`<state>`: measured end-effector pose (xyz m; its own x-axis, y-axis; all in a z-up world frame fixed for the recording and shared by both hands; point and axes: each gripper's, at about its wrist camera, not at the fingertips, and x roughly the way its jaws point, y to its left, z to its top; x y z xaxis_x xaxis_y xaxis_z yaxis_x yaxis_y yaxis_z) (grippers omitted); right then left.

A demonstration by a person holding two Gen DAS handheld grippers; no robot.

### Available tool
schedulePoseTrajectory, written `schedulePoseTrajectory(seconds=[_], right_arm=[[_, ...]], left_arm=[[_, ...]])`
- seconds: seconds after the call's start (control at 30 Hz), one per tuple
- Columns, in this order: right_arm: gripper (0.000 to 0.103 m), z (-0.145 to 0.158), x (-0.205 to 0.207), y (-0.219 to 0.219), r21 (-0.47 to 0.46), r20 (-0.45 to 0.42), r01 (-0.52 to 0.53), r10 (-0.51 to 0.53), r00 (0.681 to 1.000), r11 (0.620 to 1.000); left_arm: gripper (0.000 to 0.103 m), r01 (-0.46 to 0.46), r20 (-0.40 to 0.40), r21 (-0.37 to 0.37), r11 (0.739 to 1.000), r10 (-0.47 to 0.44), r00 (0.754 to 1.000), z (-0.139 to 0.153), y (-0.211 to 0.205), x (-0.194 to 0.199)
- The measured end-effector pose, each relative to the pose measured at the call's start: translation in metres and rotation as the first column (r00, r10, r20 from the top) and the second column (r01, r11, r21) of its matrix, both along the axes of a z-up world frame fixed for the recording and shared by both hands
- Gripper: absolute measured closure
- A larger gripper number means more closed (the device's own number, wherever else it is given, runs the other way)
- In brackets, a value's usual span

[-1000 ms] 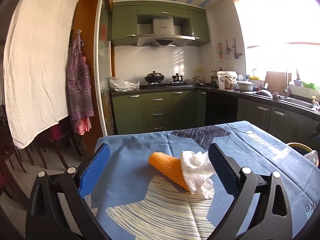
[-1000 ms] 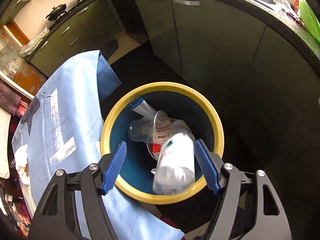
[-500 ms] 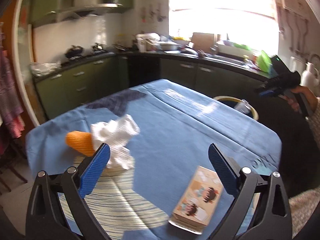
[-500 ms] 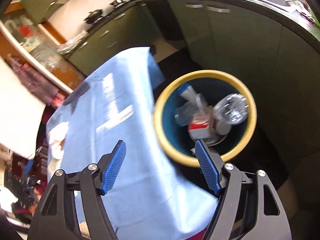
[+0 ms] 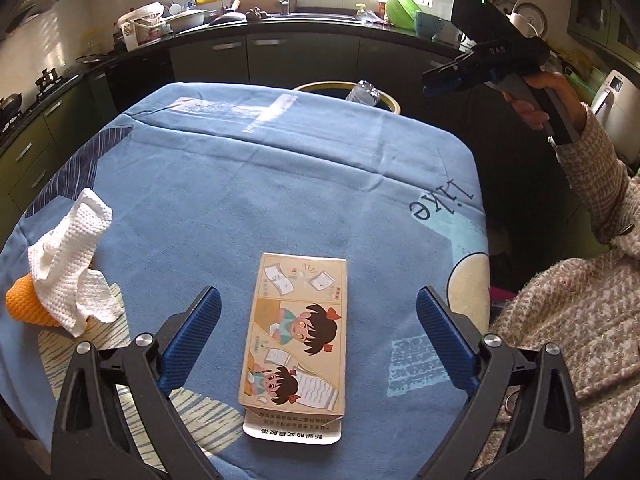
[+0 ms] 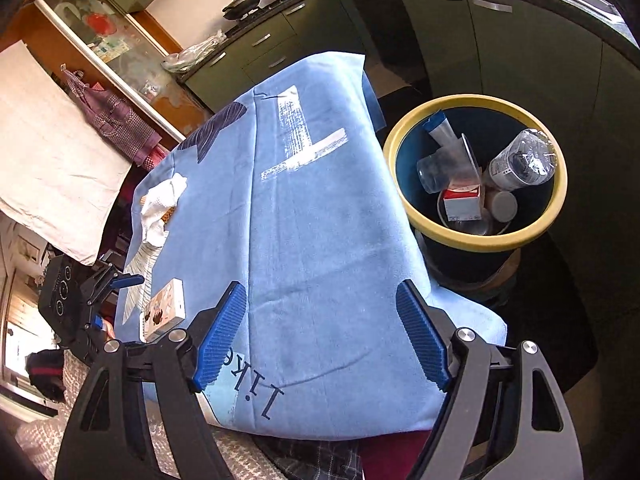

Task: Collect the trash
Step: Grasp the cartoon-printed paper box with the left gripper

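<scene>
On the near part of the blue tablecloth lies the flat illustrated carton, between the wide-spread pads of my left gripper, which grips nothing; whether the pads are down at the carton's level I cannot tell. To its left, well apart, a white knitted cloth lies draped over an orange cone-shaped item. Beyond the far edge of the table stands the yellow-rimmed bin, already holding a clear plastic bottle, a cup and a small red-and-white box. My right gripper hangs empty over the near right corner of the tablecloth, its jaws having just been opening with nothing between them.

Risks, as I judge them: the carton lies flat, so the pads may skid over its top face or press it down instead of catching its long edges. Its end flap nearest me is open and may snag or tear. Soft cloth underneath may bunch and get pinched with the carton. The carry to the bin crosses the whole table, and a light grip may drop it short.
</scene>
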<state>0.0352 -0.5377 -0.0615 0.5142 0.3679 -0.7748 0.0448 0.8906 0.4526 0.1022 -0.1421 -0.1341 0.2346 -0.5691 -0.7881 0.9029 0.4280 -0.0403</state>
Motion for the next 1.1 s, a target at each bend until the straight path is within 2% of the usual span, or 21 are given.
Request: schedulePoseTrajectory(seconds=[0.13, 0.37, 0.73, 0.93, 1.1], right_arm=[[0.025, -0.001, 0.001, 0.005, 0.009, 0.004, -0.015, 0.015, 1.0, 1.0], [0.024, 0.001, 0.003, 0.012, 0.018, 0.009, -0.039, 0.039, 0.999, 0.999], [0.024, 0.01, -0.01, 0.016, 0.026, 0.049, -0.047, 0.045, 0.998, 0.999], [0.023, 0.017, -0.029, 0.002, 0.045, 0.09, -0.017, 0.013, 0.996, 0.999], [0.023, 0.023, -0.053, -0.026, 0.056, 0.131, 0.045, -0.052, 0.99, 0.997]], left_arm=[[0.028, 0.006, -0.022, 0.05, 0.999, -0.005, 1.0, -0.011, -0.003, 0.001], [0.046, 0.005, -0.033, 0.102, 0.995, -0.001, 0.999, -0.024, -0.001, -0.001], [0.048, -0.042, -0.025, 0.088, 0.995, 0.044, 0.999, -0.019, -0.012, -0.002], [0.048, -0.031, -0.043, 0.016, 0.999, 0.032, 0.999, 0.013, -0.036, 0.006], [0.048, 0.029, -0.066, -0.046, 0.999, -0.032, 0.997, 0.047, -0.095, 0.024]])
